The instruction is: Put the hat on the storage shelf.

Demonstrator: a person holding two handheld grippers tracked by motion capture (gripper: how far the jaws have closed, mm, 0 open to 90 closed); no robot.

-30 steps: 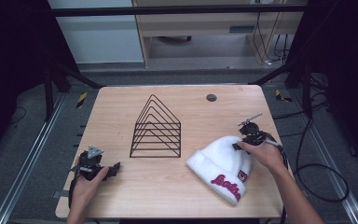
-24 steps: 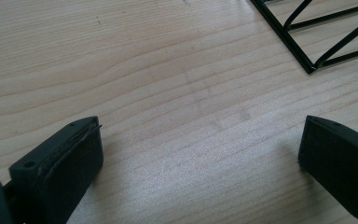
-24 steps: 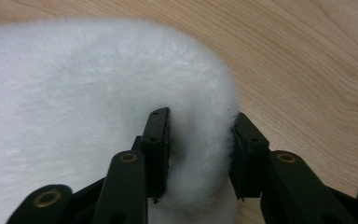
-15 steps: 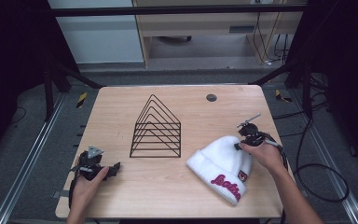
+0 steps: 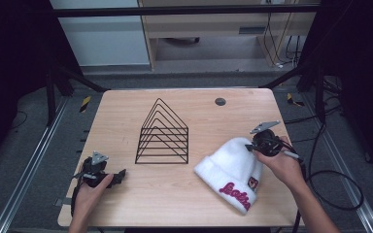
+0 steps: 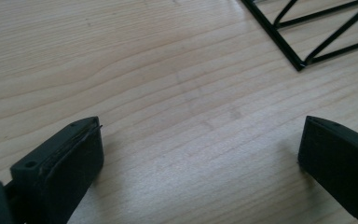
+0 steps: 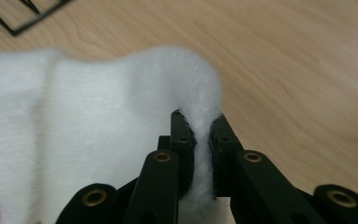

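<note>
A white knit beanie (image 5: 230,170) with pink lettering on its cuff lies on the wooden table (image 5: 204,116) at the front right. My right gripper (image 5: 252,147) is shut on the beanie's crown edge; in the right gripper view a fold of the white beanie (image 7: 98,140) is pinched by the right gripper (image 7: 200,126) between both jaws. My left gripper (image 5: 121,175) rests low over the table at the front left, held by a hand. In the left gripper view the left gripper (image 6: 200,149) stands open over bare wood.
A black wire rack (image 5: 162,136) of nested triangles stands mid-table, its corner (image 6: 303,42) ahead of the left jaws. A small dark disc (image 5: 220,101) sits near the far edge. A cable (image 5: 330,179) trails off the right side.
</note>
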